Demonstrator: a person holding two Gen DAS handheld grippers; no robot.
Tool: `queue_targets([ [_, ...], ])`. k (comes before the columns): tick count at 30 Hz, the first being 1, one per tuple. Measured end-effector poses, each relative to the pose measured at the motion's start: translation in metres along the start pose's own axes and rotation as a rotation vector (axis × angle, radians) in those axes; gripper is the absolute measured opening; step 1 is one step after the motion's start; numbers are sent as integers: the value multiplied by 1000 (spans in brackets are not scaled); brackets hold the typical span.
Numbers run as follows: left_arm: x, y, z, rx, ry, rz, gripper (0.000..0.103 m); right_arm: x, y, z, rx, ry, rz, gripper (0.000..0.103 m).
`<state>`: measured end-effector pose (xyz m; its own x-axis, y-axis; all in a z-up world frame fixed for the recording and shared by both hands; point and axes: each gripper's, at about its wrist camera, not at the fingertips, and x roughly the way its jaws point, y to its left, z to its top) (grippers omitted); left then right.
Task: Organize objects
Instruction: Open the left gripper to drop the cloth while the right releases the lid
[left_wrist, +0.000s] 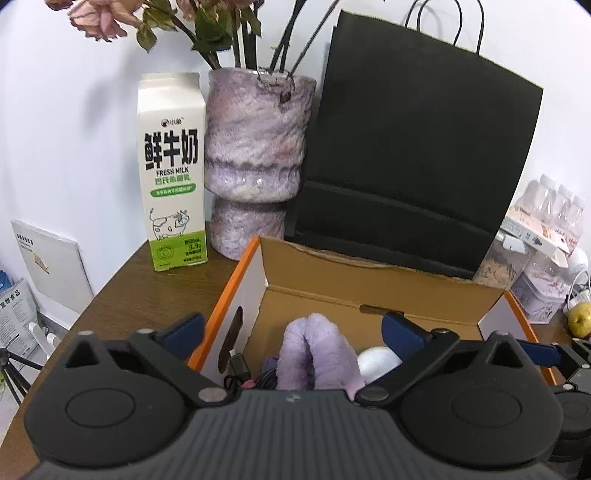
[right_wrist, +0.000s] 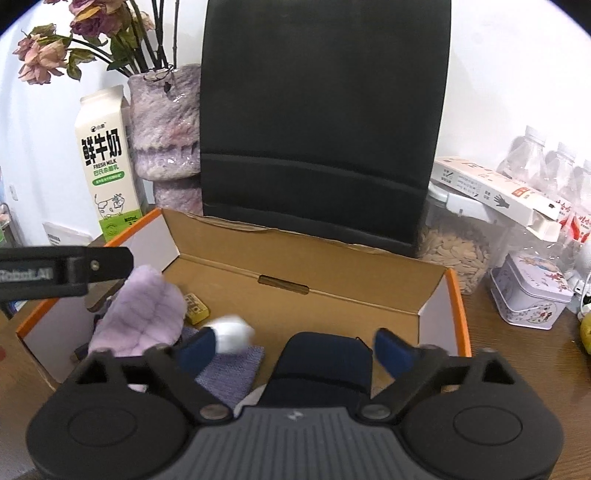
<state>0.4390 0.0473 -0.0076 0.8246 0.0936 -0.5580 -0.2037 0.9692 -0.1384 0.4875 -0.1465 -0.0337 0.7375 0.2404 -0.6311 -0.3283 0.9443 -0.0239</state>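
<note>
Both grabbers, left gripper (left_wrist: 291, 334) and right gripper (right_wrist: 295, 349), hang wide open over the cardboard box (right_wrist: 306, 266), holding nothing

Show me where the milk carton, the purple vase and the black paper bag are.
milk carton (left_wrist: 171, 173), left wrist view, on its printed front face.
purple vase (left_wrist: 255, 147), left wrist view, on its wide upper body.
black paper bag (right_wrist: 321, 110), right wrist view, on its flat front panel.
</note>
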Motion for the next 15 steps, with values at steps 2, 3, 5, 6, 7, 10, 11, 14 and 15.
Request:
queue_targets([
  [2, -1, -1, 1, 3, 3, -9, 103, -1, -1, 0, 3, -1, -4, 103],
  [3, -2, -1, 1, 2, 5, -10, 103, -2, -1, -1, 5, -1, -4, 103],
  [5, -2, -2, 0, 4, 9, -9, 103, -3, -1, -2, 7, 3, 1, 103],
  [6, -2, -3, 0, 4, 12, -7, 103, -3, -1, -2, 6, 5, 3, 103],
  [7, -2, -3, 0, 4, 15, -6, 103, -4, 0, -3, 3, 6, 1, 103],
  [10, -4, -1, -1, -1, 19, -14, 103, -7, 0, -4, 2, 4, 1, 103],
  [11, -5, -1, -1, -3, 18, -15, 103, -9, -1, -4, 3, 3, 1, 103],
  [14, -12, 0, -1, -6, 9, -19, 103, -14, 0, -5, 1, 0, -1, 103],
  [15, -14, 0, -1, -7, 6, -20, 103, -16, 0, -5, 0, -1, -2, 103],
])
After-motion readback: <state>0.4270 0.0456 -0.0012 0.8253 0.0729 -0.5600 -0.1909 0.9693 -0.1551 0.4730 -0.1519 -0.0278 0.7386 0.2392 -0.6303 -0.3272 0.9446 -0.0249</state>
